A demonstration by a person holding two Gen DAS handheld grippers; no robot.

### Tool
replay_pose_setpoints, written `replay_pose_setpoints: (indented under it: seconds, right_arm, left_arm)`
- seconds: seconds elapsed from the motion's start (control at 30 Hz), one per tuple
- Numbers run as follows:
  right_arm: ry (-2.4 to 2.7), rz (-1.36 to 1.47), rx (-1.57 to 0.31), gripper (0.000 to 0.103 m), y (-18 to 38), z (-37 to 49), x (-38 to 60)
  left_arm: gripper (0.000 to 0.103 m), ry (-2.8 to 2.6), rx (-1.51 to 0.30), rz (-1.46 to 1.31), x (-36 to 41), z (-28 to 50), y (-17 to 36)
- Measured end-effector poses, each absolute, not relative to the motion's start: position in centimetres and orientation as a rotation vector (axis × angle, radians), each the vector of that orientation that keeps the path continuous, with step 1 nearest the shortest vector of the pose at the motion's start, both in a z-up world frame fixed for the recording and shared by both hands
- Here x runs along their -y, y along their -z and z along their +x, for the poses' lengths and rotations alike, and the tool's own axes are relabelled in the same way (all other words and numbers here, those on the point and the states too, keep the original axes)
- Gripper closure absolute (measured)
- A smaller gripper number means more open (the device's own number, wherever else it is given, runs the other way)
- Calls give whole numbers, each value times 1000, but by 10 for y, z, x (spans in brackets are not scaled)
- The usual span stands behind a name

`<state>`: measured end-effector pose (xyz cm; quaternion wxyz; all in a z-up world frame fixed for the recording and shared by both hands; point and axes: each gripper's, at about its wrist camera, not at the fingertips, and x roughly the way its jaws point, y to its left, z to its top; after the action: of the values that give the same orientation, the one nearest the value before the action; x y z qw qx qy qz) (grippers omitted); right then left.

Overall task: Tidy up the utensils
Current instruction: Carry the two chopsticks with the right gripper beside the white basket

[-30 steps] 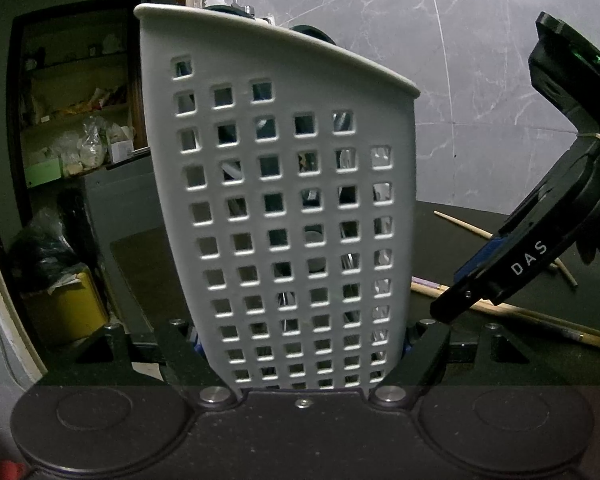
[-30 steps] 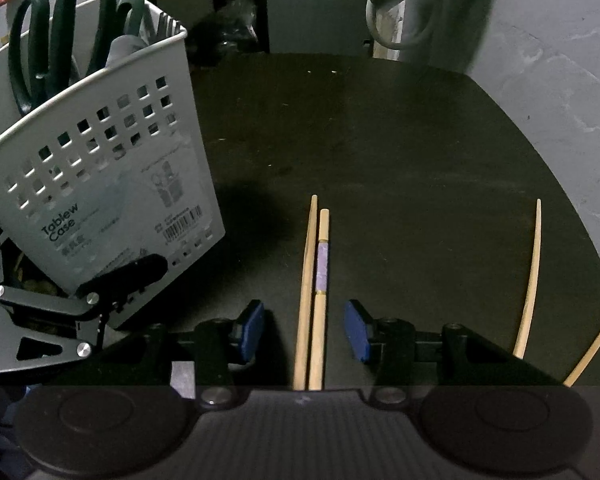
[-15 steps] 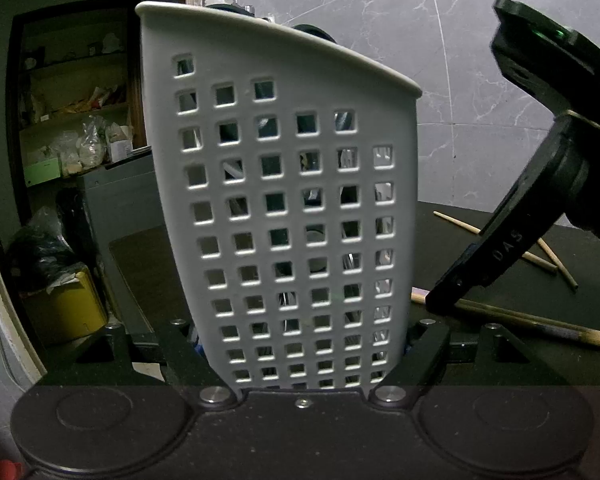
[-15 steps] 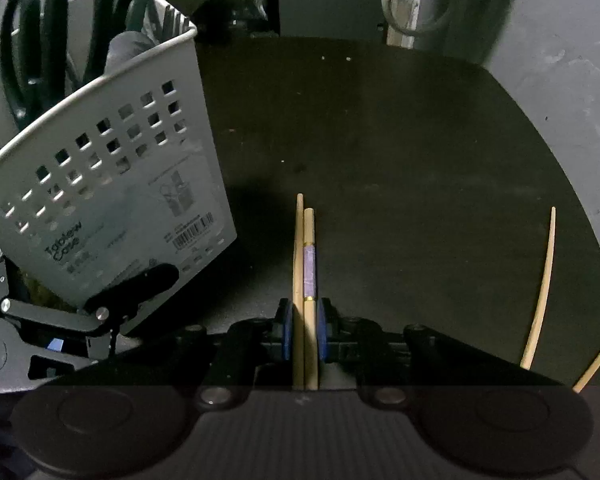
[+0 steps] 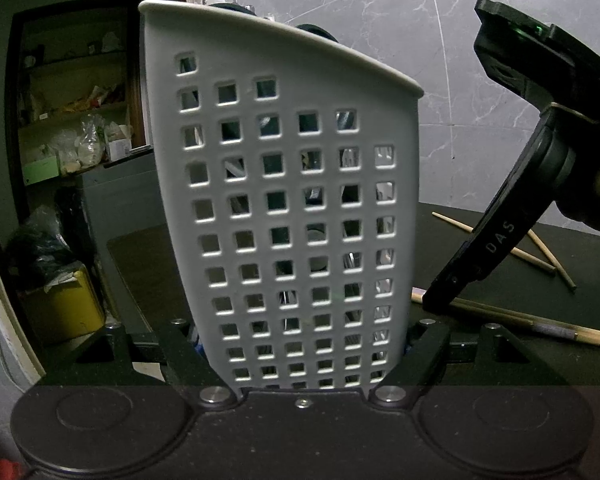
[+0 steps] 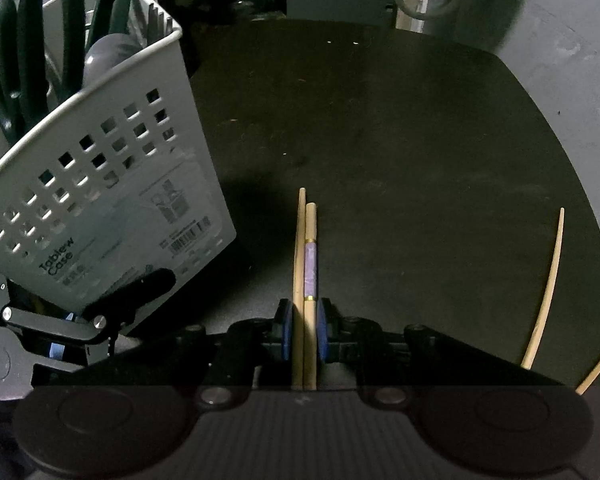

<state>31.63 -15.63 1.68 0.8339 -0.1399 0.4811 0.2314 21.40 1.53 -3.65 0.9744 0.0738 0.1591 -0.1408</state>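
Change: a second ago the right gripper (image 6: pixel 303 330) stood with its blue pads wide apart on either side of the two chopsticks (image 6: pixel 305 280); its jaws have just been closing and now pinch both sticks together. The left gripper (image 5: pixel 300 344) and the caddy it holds sit as they did.
Table (image 6: pixel 380 140): a dark, matte top that fills most of the right wrist view; its rounded far edge meets a grey marbled wall.
Caddy (image 5: pixel 292 200): a grey plastic utensil holder with rows of square holes, standing on the table at the left of the right wrist view, where it leans in the fisheye. A printed label and barcode show on its lower side.
Caddy contents: dark green scissors (image 6: pixel 28 52) stand handle-up inside; grey shapes and what look like fork tines rise beside them.
Left gripper: its black fingers are clamped on the caddy's base from both sides, one on each lower corner.
Right gripper: closed on the pair of chopsticks near their lower ends, pads pressing from left and right. Seen from the left wrist, it slants down to the sticks just right of the caddy.
Held chopsticks: pale wood, side by side, pointing away from the camera; the right one carries a purple band with gold rings.
Loose chopsticks (image 6: pixel 546 292): two more pale sticks lie on the table well to the right.
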Motion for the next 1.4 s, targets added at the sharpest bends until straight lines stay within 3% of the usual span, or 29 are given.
replay_pose_setpoints:
  seconds: [0.2,0.67,0.93,1.03,1.13,1.23,1.27,1.4]
  right_arm:
    - [-502,-319,-987,91,-16,310,153]
    - [-555,80,-881,90,-2,309,223]
    - [-498,-195,-847,88,-4,289,197]
    - [-503,-203,-879,70,-8,289,191]
    - [-497,-249,-909,68,-10,287,187]
    - [-500,-284,-939,76,-13,287,181]
    - [-491,-296,-943,90,-12,288,179]
    - [-477,-334,-945,91,-12,288,171]
  left_arm:
    - [24,286,-318,148,-15,214,37]
    - [24,279,-319,163,-13,212,37]
    - [24,272,-321,169,-9,212,36]
    - [24,276,-322,166,-9,212,36]
    - [24,277,-322,163,-9,212,37]
    - [25,275,-323,159,-10,212,37]
    - [25,275,-322,158,-10,211,38]
    - [25,278,-320,162,-11,212,38]
